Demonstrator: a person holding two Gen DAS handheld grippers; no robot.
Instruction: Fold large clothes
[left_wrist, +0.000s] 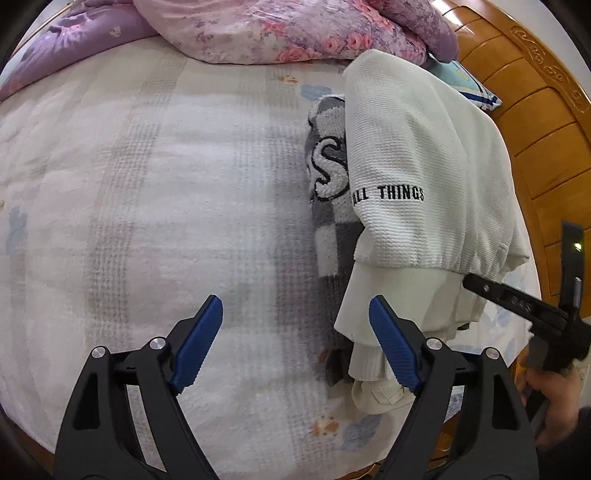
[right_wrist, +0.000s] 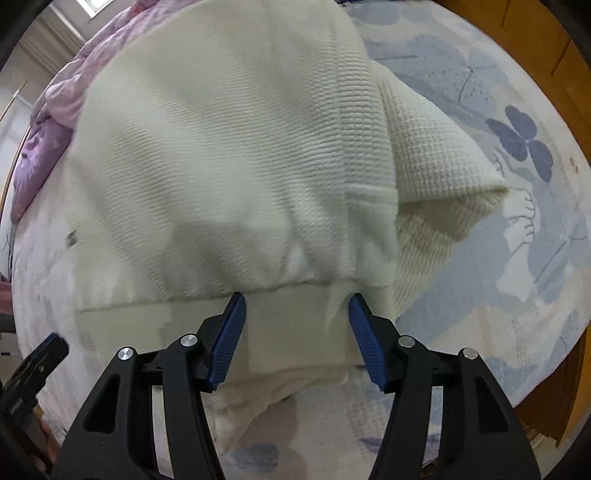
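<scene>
White waffle-knit sweater (left_wrist: 413, 155) lies folded on the bed (left_wrist: 147, 184), right side by the wooden headboard (left_wrist: 546, 122) — partly over a grey checked garment (left_wrist: 328, 206). Long axis runs from the near bed edge toward the pink floral quilt (left_wrist: 280, 29); ribbed hem points at the cameras. Left tool (left_wrist: 295, 341) spread, nothing between. Right tool (right_wrist: 297, 338) spread over the hem (right_wrist: 291, 325) — pads not pressing.

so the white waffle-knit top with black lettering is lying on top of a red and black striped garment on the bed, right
Not quite. In the left wrist view the white waffle-knit top with black lettering lies on top of a grey and white checked fleece garment, not a red and black striped one. It is on the bed.
</scene>
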